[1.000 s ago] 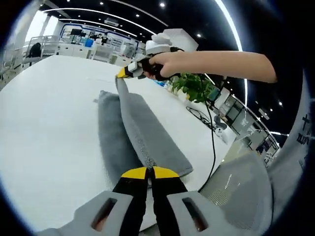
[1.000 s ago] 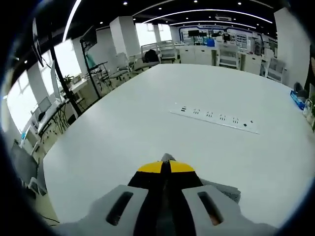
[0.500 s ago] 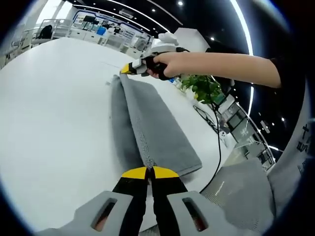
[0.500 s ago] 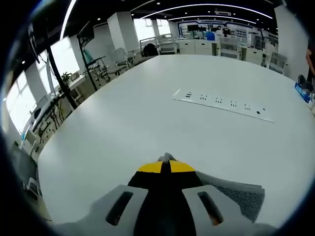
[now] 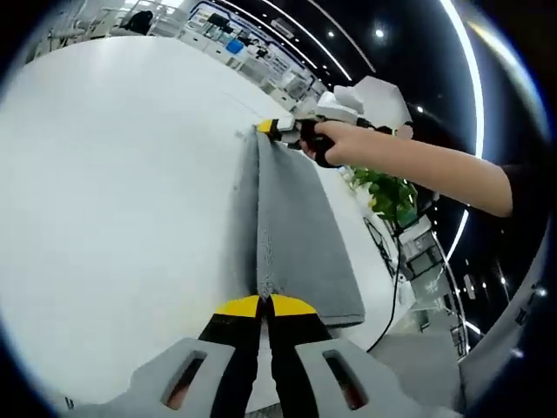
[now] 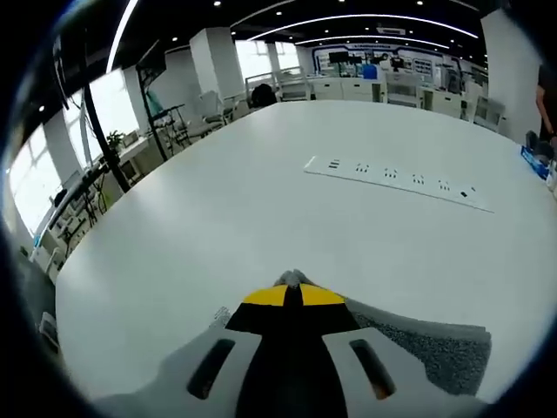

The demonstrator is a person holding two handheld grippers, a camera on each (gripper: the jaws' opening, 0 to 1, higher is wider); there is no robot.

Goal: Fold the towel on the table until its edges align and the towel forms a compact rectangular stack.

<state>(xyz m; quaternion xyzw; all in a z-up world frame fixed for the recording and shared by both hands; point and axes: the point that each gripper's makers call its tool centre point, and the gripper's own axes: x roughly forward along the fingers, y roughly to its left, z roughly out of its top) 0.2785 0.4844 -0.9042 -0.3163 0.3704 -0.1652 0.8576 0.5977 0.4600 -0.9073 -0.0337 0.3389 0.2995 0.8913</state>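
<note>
Left gripper (image 5: 264,305): yellow-tipped jaws pressed together, clamped on the near edge of the grey towel (image 5: 296,235). Towel runs straight ahead from those jaws as a long folded strip lying on the white table (image 5: 113,174), fold ridge in line with the jaws, wider layer spreading to the right of them, a narrower layer showing just left of the ridge.

At the far end of the strip, the right gripper (image 5: 271,129) is pinched on the towel's far corner, with a person's hand (image 5: 335,144) wrapped round its handle and a bare forearm reaching in from the right. Beyond that hand, a green plant (image 5: 392,196) sits off the table's far-right edge.

Right gripper view: right gripper (image 6: 289,294) jaws closed tight, a sliver of grey towel (image 6: 435,344) poking out at the tips and more grey fabric spread just right of the jaws, low on the table (image 6: 218,218). Well ahead of the jaws and slightly right, a white power strip (image 6: 396,178) lies flat on the tabletop. Office desks and chairs in the background past the table's far edge, too small to detail.
</note>
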